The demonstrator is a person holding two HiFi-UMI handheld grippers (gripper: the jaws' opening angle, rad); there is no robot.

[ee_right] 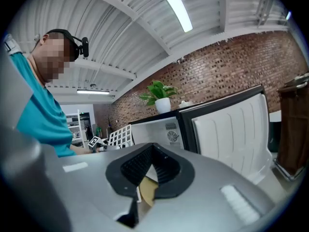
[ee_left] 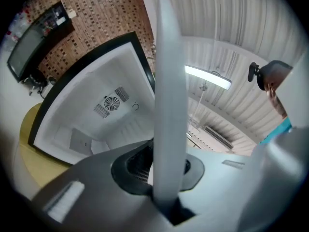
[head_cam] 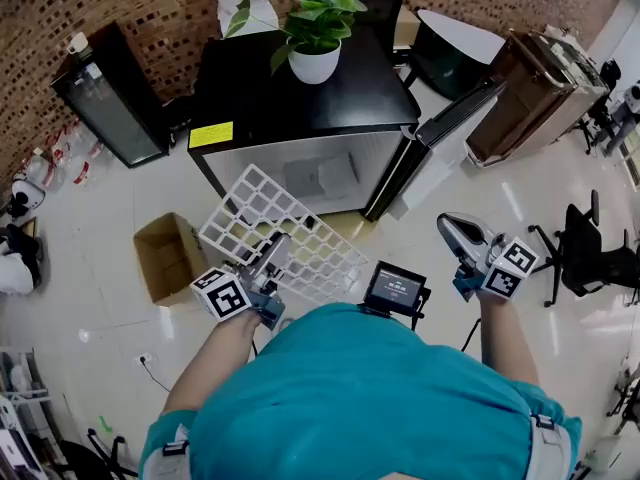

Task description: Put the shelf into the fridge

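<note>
The left gripper (head_cam: 272, 256) is clamped on the shelf (head_cam: 262, 213), a white wire grid, by the middle of its near long edge. The shelf hangs in the air in front of the fridge (head_cam: 300, 108), just short of the open compartment and not inside it. In the head view its long axis runs on a diagonal from the far left to the near right. One corner points toward the fridge's front and the opposite corner toward the person's body. It is tilted, not level, with its face turned up toward the head camera. In the left gripper view the shelf (ee_left: 169, 81) shows edge-on as one pale bar rising straight up out of the left gripper (ee_left: 166, 166), its jaws pressed against both sides of it. The fridge's white inside (ee_left: 96, 115) lies to the left of it (a round fan grille shows on the back wall). The door (head_cam: 440, 138) stands swung out to the right, and a plant (head_cam: 318, 23) in a white pot sits on the fridge's black top. The right gripper (head_cam: 455, 230) is held off to the right of the shelf, well apart from it and near the door. In its own view the right gripper (ee_right: 153, 166) has its jaws together with nothing between them. Beyond it show the door (ee_right: 231, 129), the plant (ee_right: 161, 94) and the shelf (ee_right: 120, 135). An open box (head_cam: 170, 258) lies on the floor to the left.
</note>
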